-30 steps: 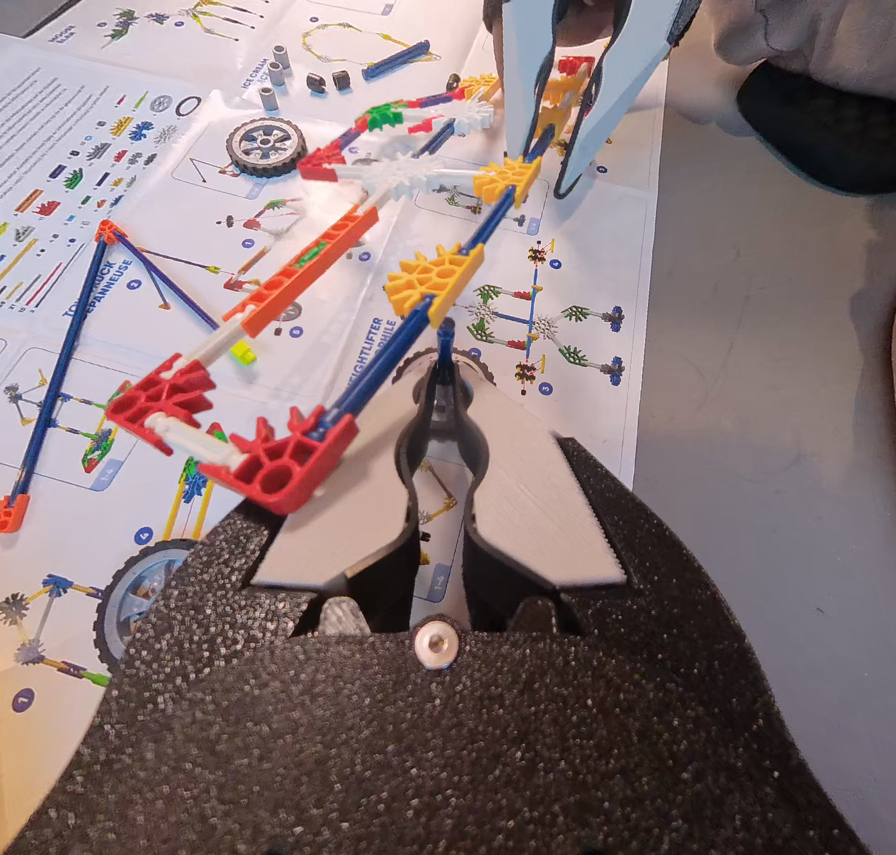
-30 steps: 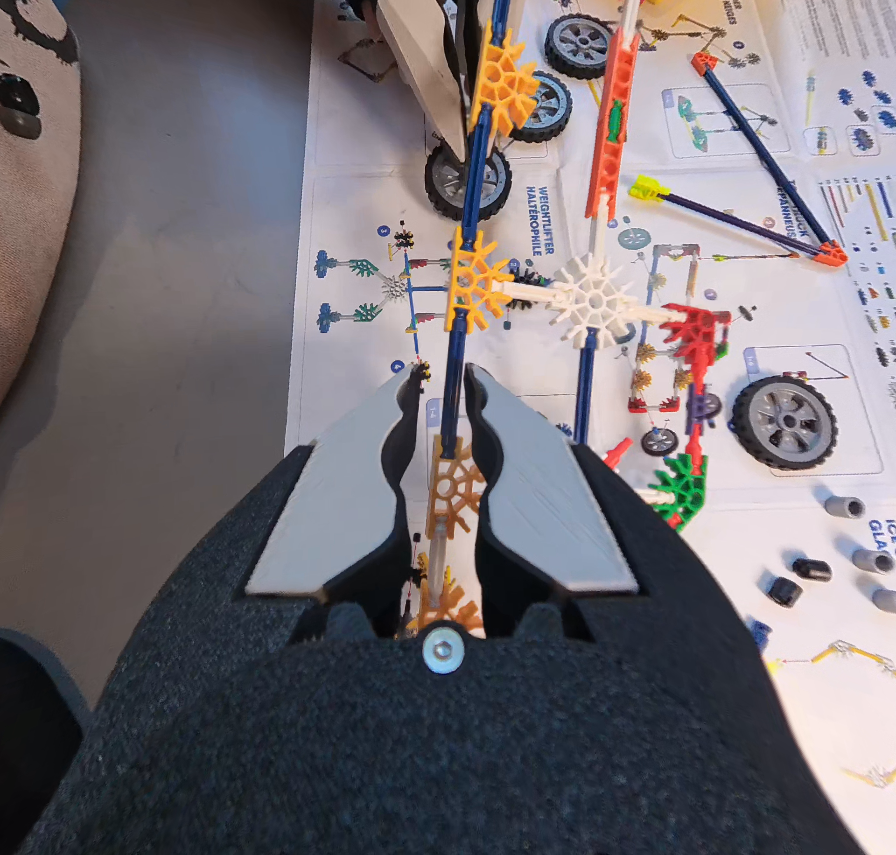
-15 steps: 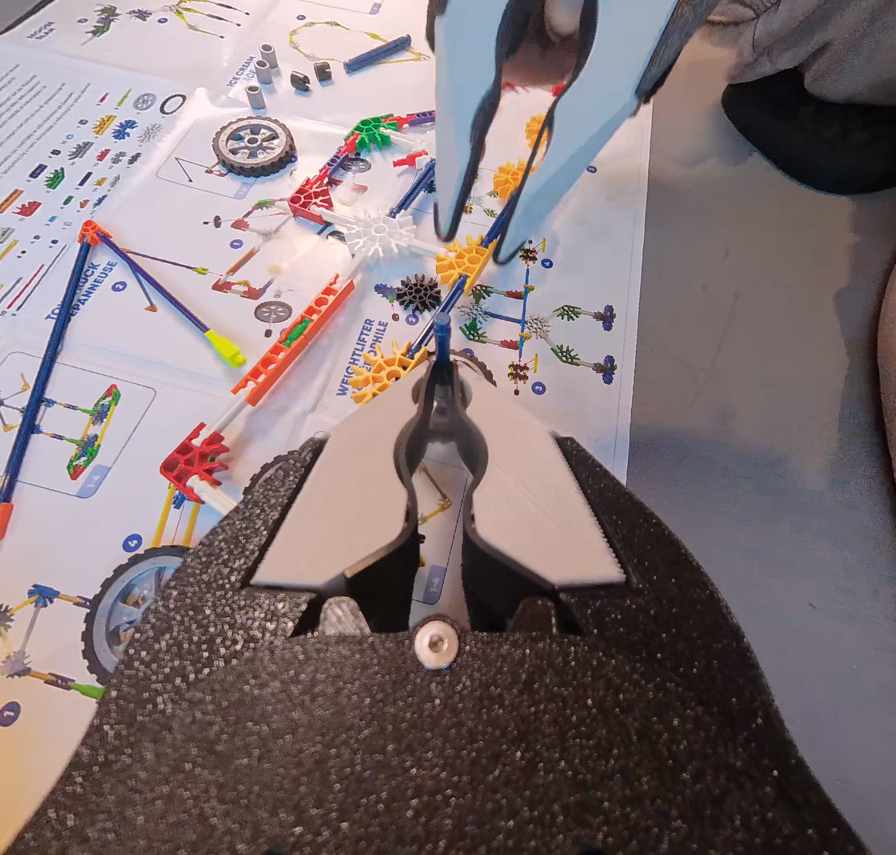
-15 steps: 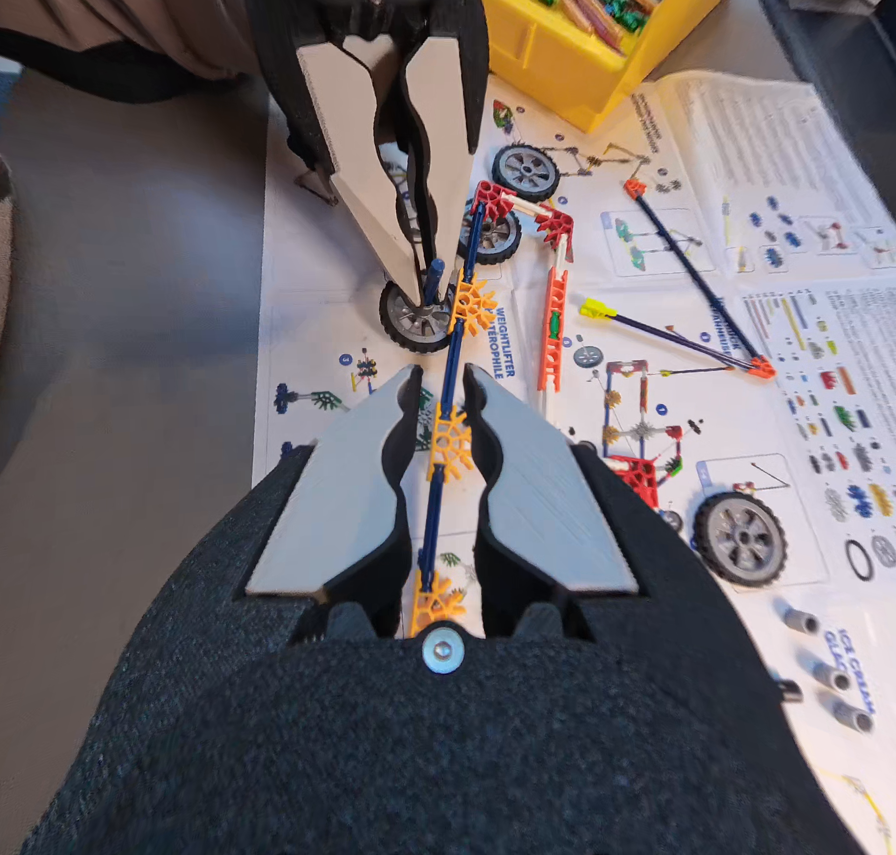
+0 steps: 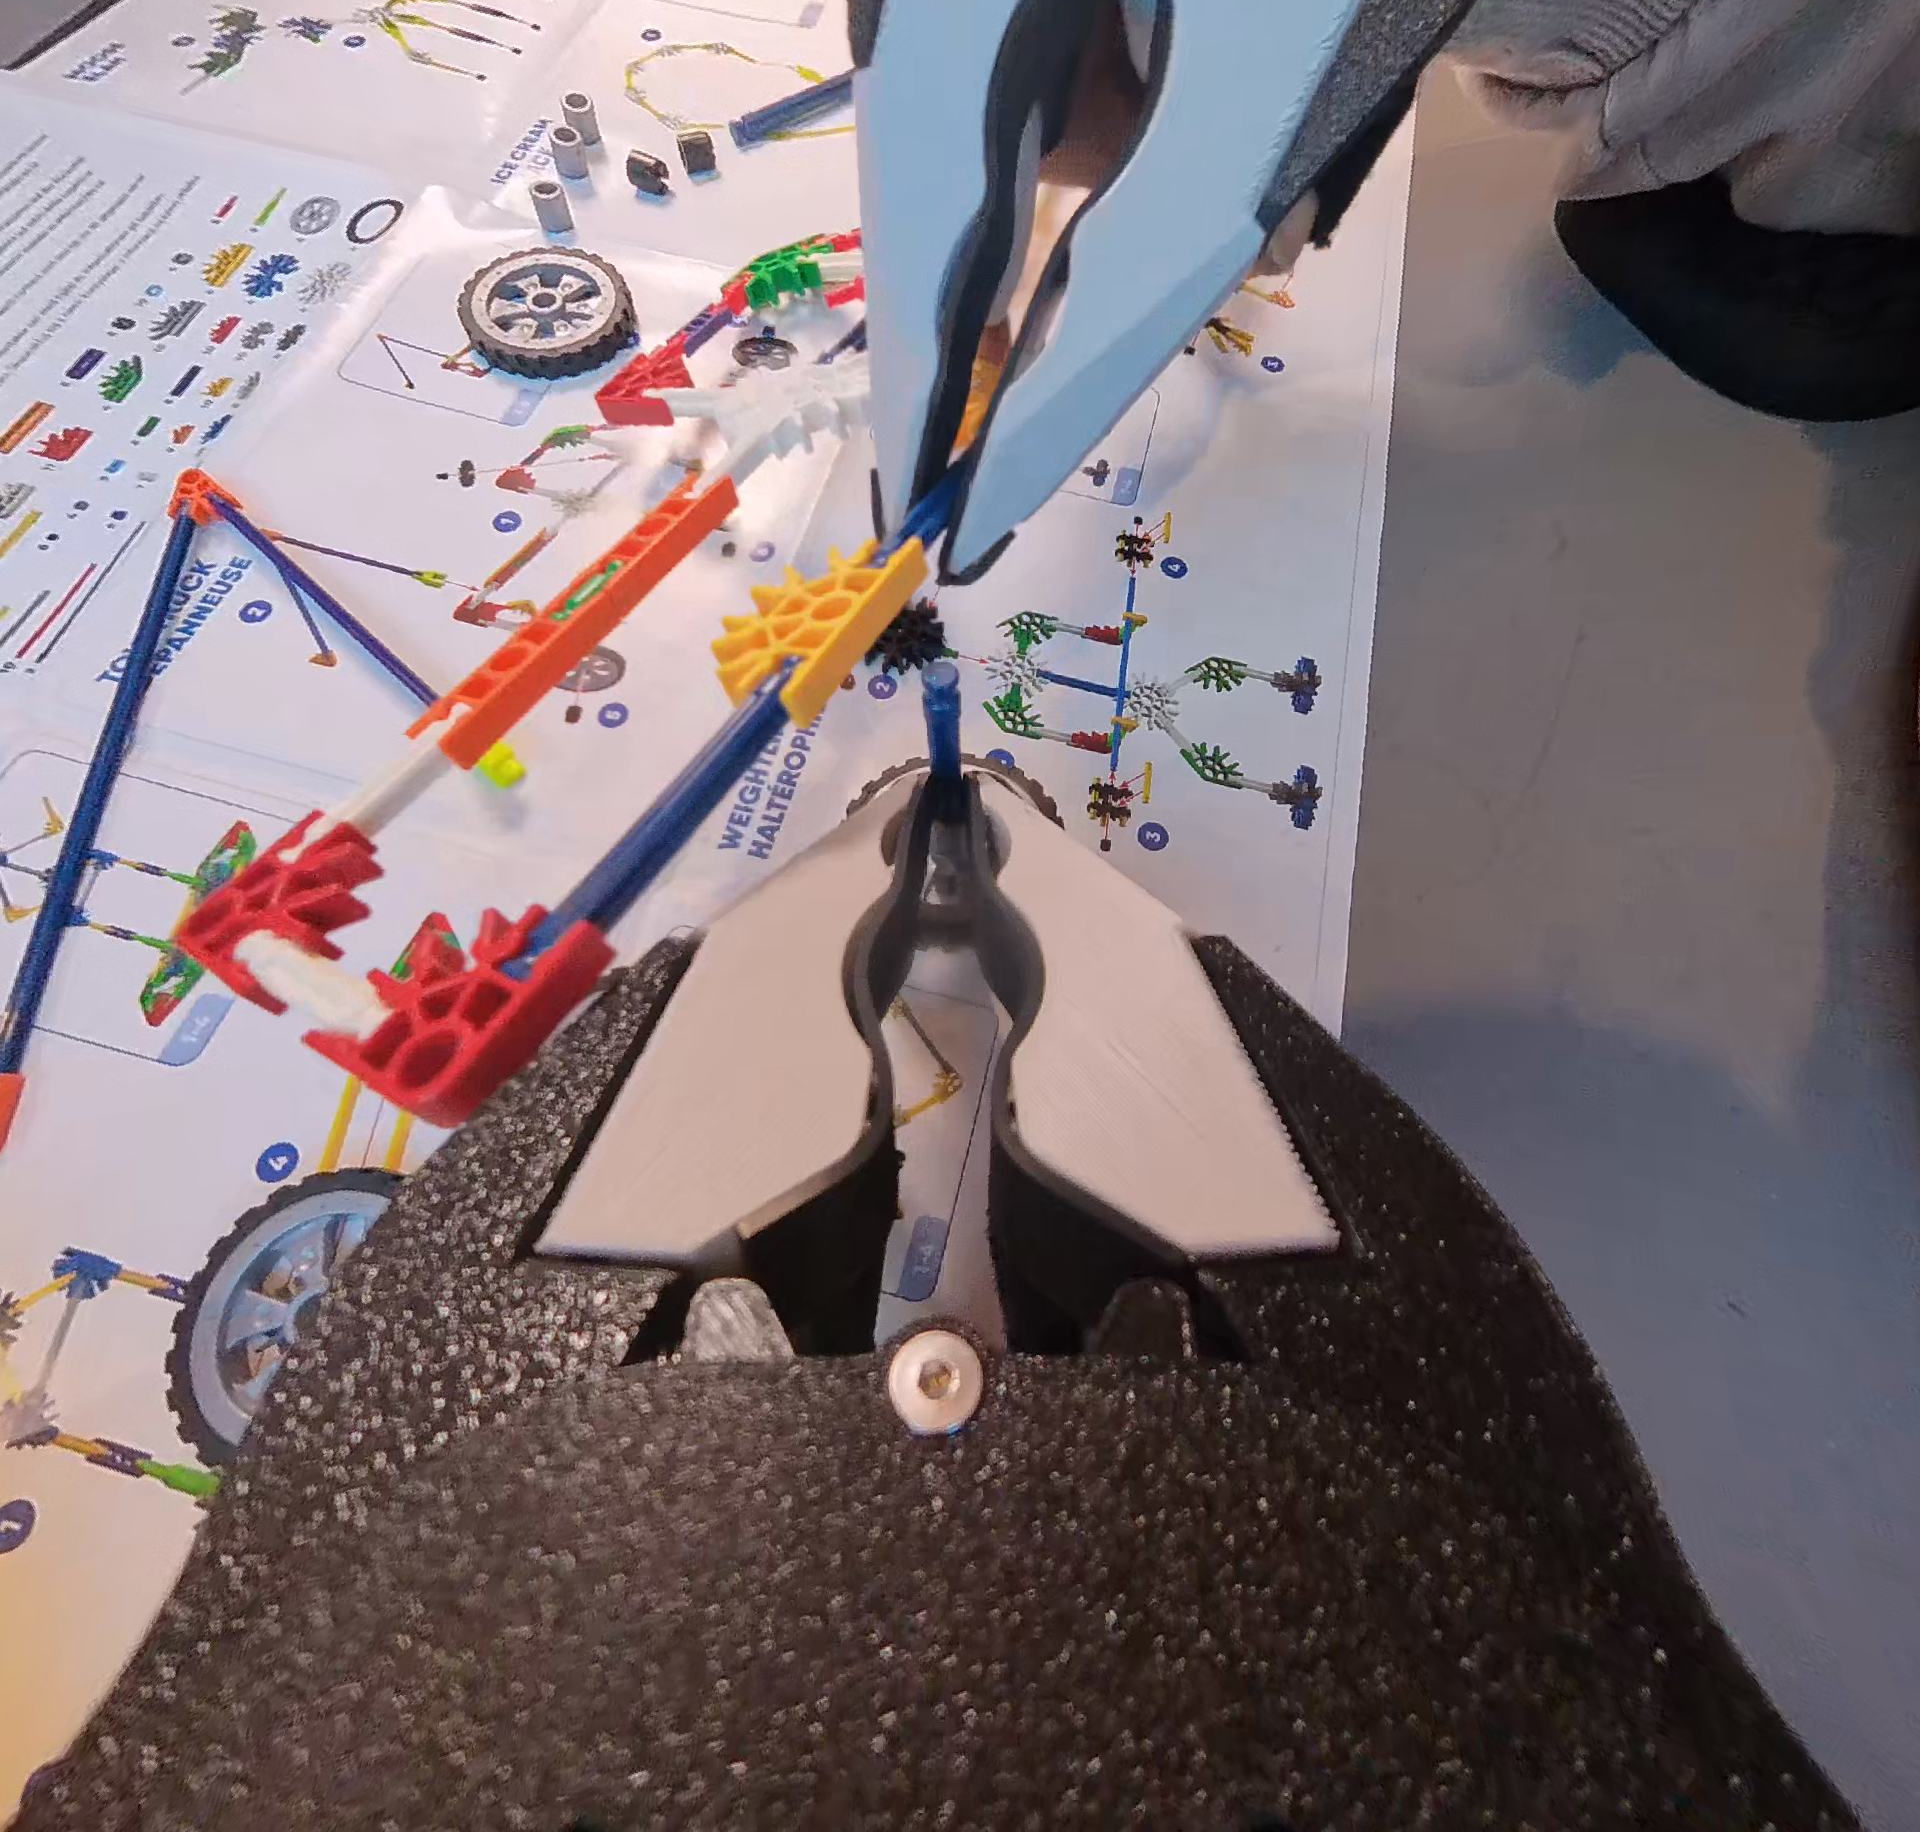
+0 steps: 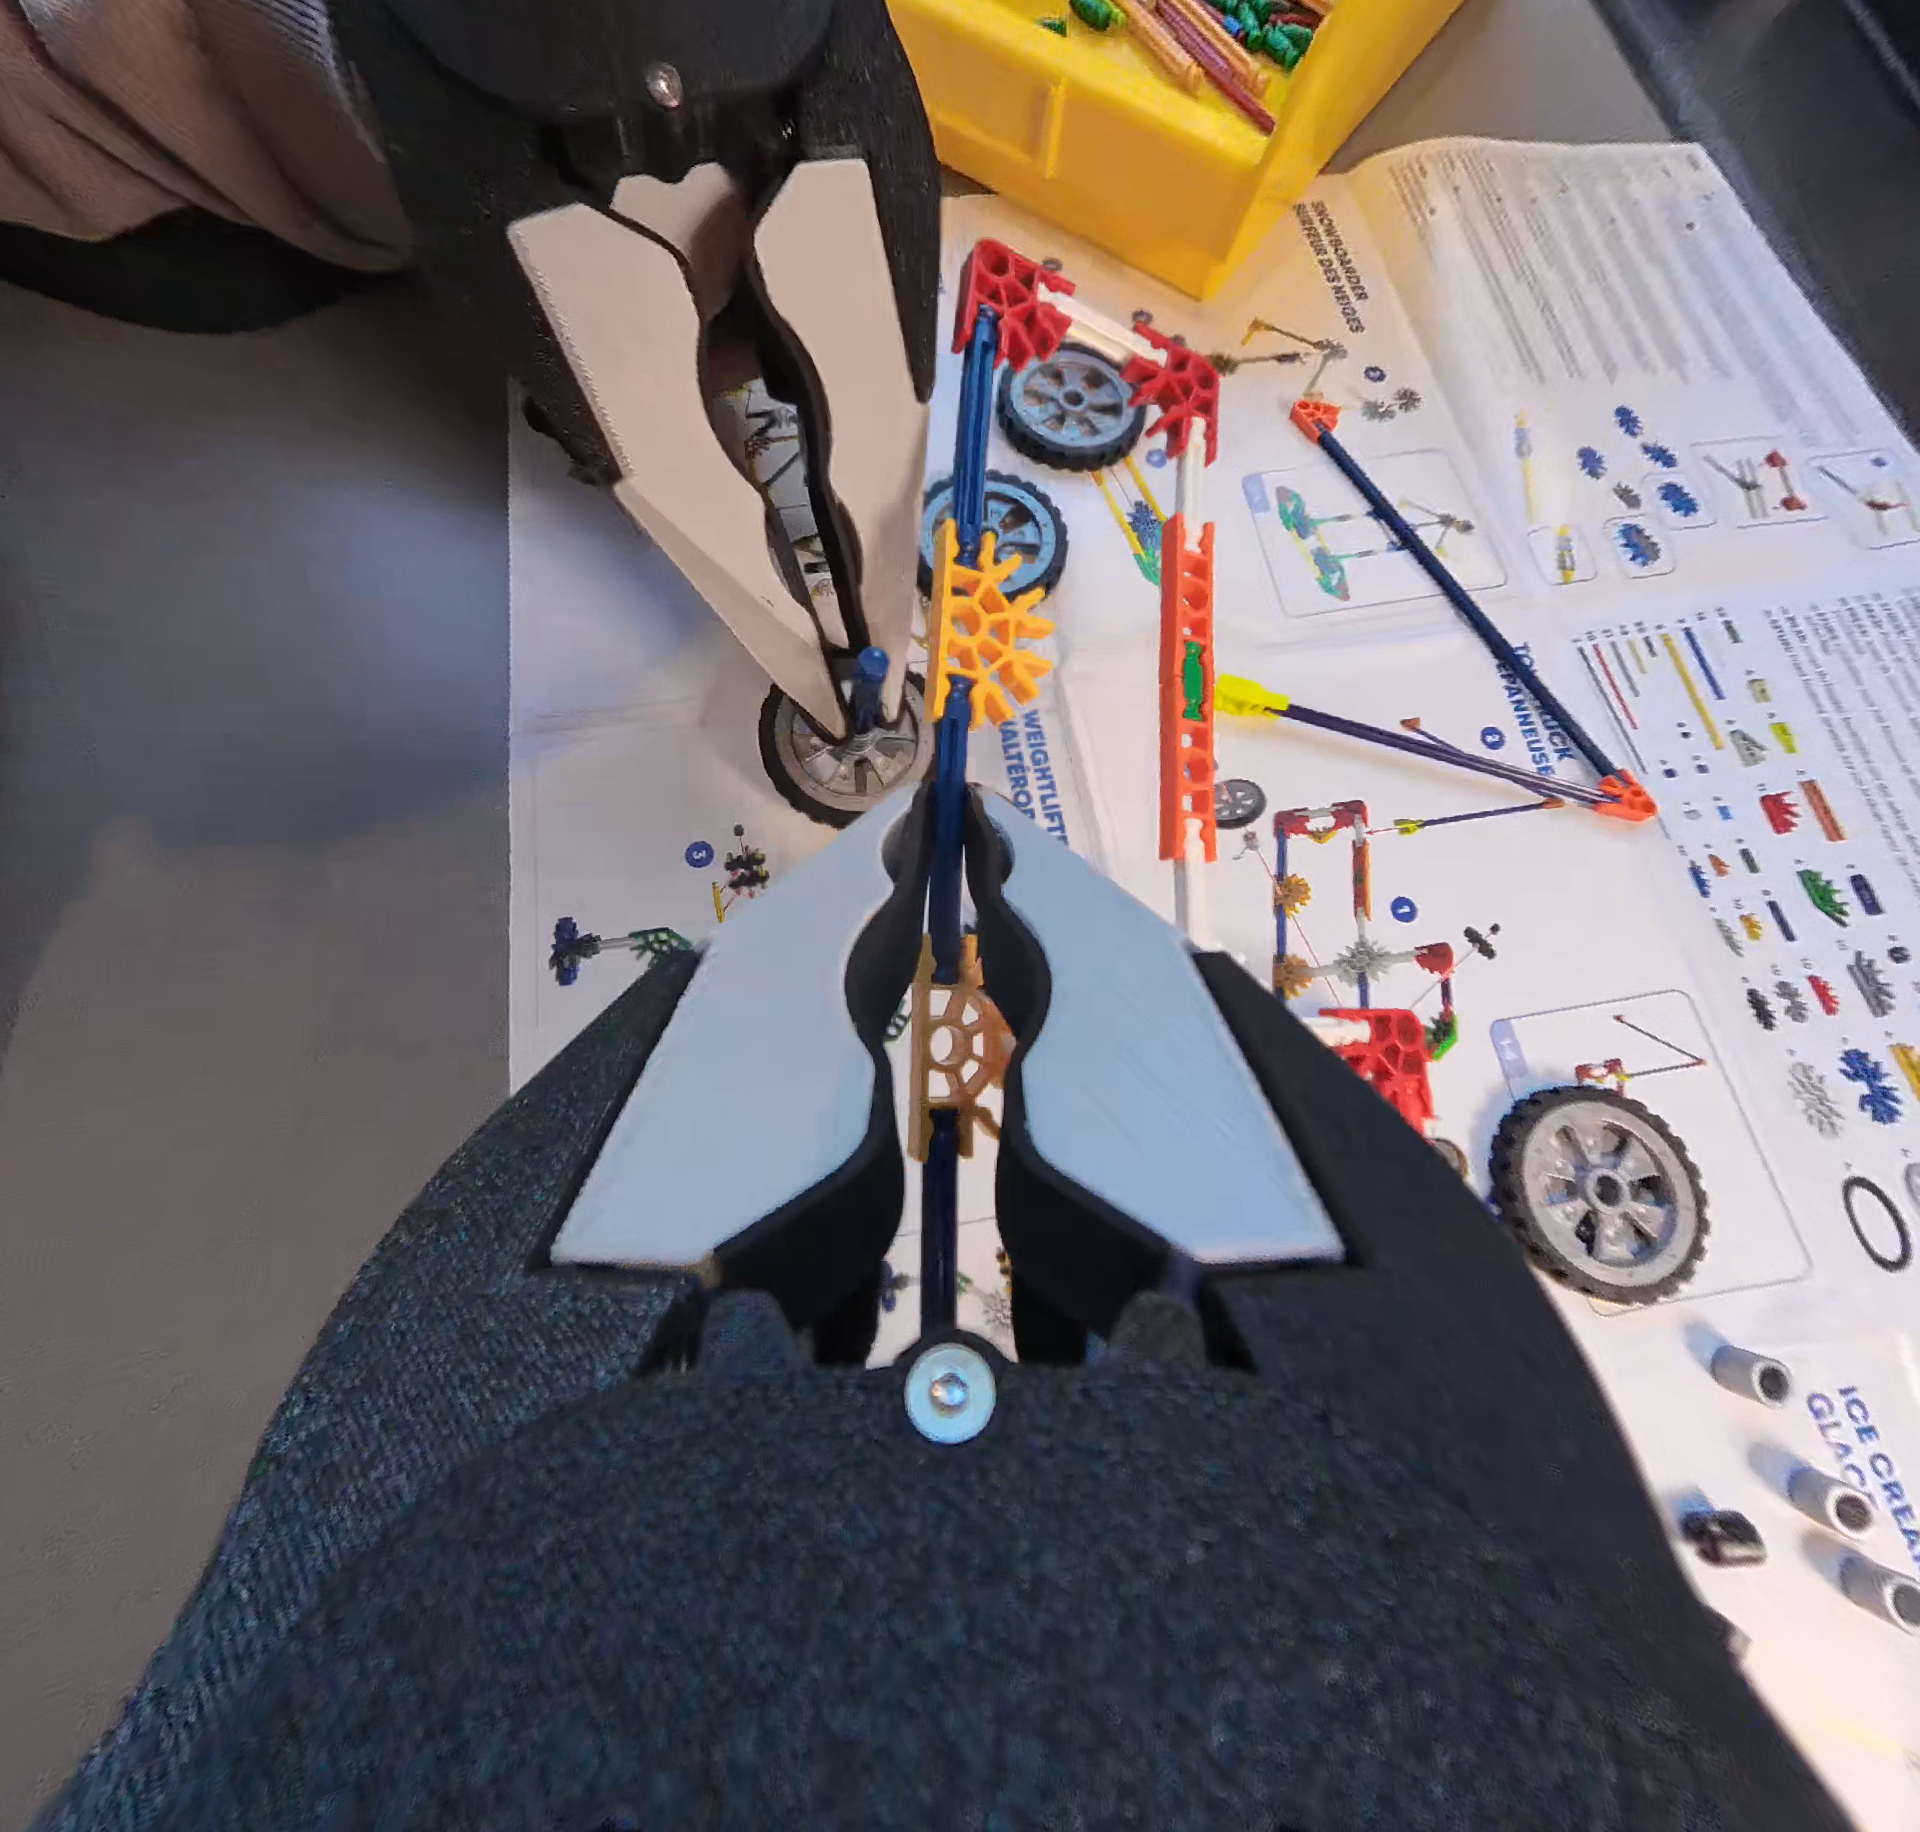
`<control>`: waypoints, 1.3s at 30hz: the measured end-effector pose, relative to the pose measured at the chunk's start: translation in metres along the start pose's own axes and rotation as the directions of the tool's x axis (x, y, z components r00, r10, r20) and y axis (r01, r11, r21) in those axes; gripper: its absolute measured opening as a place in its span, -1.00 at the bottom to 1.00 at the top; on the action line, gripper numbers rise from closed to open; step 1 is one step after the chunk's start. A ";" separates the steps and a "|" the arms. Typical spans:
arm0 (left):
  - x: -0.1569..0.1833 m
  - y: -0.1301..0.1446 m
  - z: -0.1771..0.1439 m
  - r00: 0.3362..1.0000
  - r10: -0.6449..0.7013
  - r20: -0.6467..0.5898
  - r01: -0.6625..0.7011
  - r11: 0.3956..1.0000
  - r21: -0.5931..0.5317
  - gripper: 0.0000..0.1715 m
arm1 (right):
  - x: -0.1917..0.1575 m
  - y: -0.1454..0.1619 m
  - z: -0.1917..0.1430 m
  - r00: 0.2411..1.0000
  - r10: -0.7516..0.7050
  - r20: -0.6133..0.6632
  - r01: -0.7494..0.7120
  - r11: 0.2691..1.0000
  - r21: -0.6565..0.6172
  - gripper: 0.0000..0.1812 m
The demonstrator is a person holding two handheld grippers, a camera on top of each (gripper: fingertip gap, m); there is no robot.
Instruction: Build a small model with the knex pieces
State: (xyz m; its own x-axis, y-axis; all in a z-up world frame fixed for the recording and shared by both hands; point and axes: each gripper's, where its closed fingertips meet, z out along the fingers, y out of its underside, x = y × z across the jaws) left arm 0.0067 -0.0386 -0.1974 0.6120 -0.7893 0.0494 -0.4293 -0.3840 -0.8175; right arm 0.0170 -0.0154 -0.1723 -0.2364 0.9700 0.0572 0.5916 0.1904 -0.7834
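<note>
1. Right wrist view, containers first: a yellow bin (image 6: 1132, 151) sits well beyond the jaws and to their right, open-topped and filled with loose rods and connectors in mixed colours. It rests on the far edge of the instruction sheet (image 6: 1662, 348) spread over the grey table (image 6: 249, 951).
2. Left of the jaws in that view, the left gripper (image 6: 852, 707) points steeply down, a sleeved arm (image 6: 156, 109) behind it. Its jaws are clenched on a short blue rod (image 6: 868, 686) that stands upright over a grey wheel (image 6: 847, 754); whether the rod sits in the wheel's hub I cannot tell.
3. Straight ahead, the right gripper (image 6: 948, 811) has its jaws pinched on a long blue rod (image 6: 948, 889) of the toy frame (image 6: 1184, 702). A tan connector (image 6: 951, 1050) lies back between the fingers, and a yellow connector (image 6: 982, 634) sits on the same rod just past the tips.
4. Right of the jaws, the frame's orange strip, white rod and red corner pieces run away from the camera; two more wheels lie under its far end, and another lies beside the right finger.
5. Left wrist view: the frame (image 5: 582, 629) slants away to the left of the jaws, the short rod (image 5: 940, 733) stands between the tips (image 5: 940, 795), and the right gripper (image 5: 925, 546) comes down from above, closed on the long rod.
</note>
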 end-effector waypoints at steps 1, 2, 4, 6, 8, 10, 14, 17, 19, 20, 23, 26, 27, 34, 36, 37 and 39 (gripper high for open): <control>0.000 0.000 0.000 1.000 -0.002 -0.001 0.002 1.000 0.000 -0.95 | -0.002 0.000 -0.002 1.000 -0.015 -0.004 0.015 1.000 -0.002 -0.97; 0.000 0.000 0.000 1.000 -0.001 -0.001 0.001 1.000 0.000 -0.95 | -0.002 0.001 -0.004 0.999 -0.031 -0.017 0.031 0.999 -0.010 -0.97; 0.000 0.000 0.000 1.000 0.003 0.002 -0.003 1.000 0.000 -0.96 | -0.003 0.004 -0.005 0.998 -0.055 -0.032 0.054 0.998 -0.029 -0.97; -0.001 0.000 0.000 1.000 0.003 0.007 -0.003 1.000 -0.001 -0.96 | -0.003 0.003 -0.008 0.998 -0.059 -0.037 0.059 0.998 -0.022 -0.97; -0.001 0.000 0.000 1.000 -0.004 0.009 0.004 1.000 0.000 -0.96 | -0.008 0.003 -0.010 0.998 -0.061 -0.017 0.061 0.998 -0.023 -0.97; -0.003 0.000 0.000 1.000 -0.012 0.013 0.012 1.000 0.000 -0.95 | -0.009 0.004 -0.009 0.998 -0.065 -0.028 0.064 0.998 -0.028 -0.97; -0.004 0.001 0.000 0.999 -0.023 0.022 0.023 1.000 -0.005 -0.87 | -0.006 0.006 -0.004 0.997 -0.037 -0.062 0.035 0.998 -0.043 -0.97; -0.004 0.001 0.001 0.999 -0.027 0.033 0.027 1.000 -0.011 -0.88 | -0.004 0.006 -0.003 0.997 -0.030 -0.076 0.026 0.998 -0.054 -0.97; -0.005 0.002 0.000 0.998 -0.029 0.048 0.030 0.999 -0.013 -0.87 | -0.005 0.006 -0.003 0.996 -0.039 -0.085 0.034 0.998 -0.060 -0.97; -0.005 0.002 0.000 0.998 -0.031 0.055 0.032 0.999 -0.015 -0.87 | -0.005 0.005 -0.004 0.995 -0.038 -0.089 0.033 0.998 -0.062 -0.97; -0.006 0.003 -0.004 0.995 -0.033 0.095 0.035 0.999 -0.023 -0.83 | -0.005 0.006 -0.006 0.994 -0.043 -0.105 0.036 0.997 -0.070 -0.97; -0.009 0.005 -0.009 0.990 -0.031 0.140 0.036 0.999 -0.032 -0.83 | -0.006 0.009 -0.003 0.993 -0.049 -0.106 0.040 0.996 -0.081 -0.97; -0.010 0.006 -0.010 0.987 -0.027 0.157 0.033 0.999 -0.038 -0.84 | -0.006 0.009 -0.003 0.993 -0.051 -0.108 0.042 0.996 -0.081 -0.97; -0.008 0.009 -0.016 0.976 0.014 0.219 0.000 0.998 -0.066 -0.88 | -0.006 0.005 -0.003 0.990 -0.062 -0.129 0.052 0.996 -0.078 -0.97; -0.007 0.008 -0.016 0.973 0.016 0.230 -0.001 0.998 -0.066 -0.89 | -0.006 0.005 -0.002 0.987 -0.073 -0.141 0.062 0.995 -0.084 -0.97; -0.005 0.008 -0.015 0.971 0.020 0.237 -0.004 0.998 -0.067 -0.89 | -0.007 0.004 -0.002 0.987 -0.078 -0.143 0.067 0.994 -0.085 -0.97; -0.003 0.010 -0.015 0.966 0.032 0.257 -0.012 0.997 -0.081 -0.86 | -0.008 0.002 -0.001 0.985 -0.088 -0.147 0.076 0.993 -0.089 -0.97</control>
State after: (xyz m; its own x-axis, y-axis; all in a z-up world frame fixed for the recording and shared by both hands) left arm -0.0095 -0.0469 -0.1970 0.7476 -0.6520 -0.1260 -0.4892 -0.4124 -0.7685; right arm 0.0211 -0.0230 -0.1737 -0.1716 0.9610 0.2168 0.6384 0.2761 -0.7185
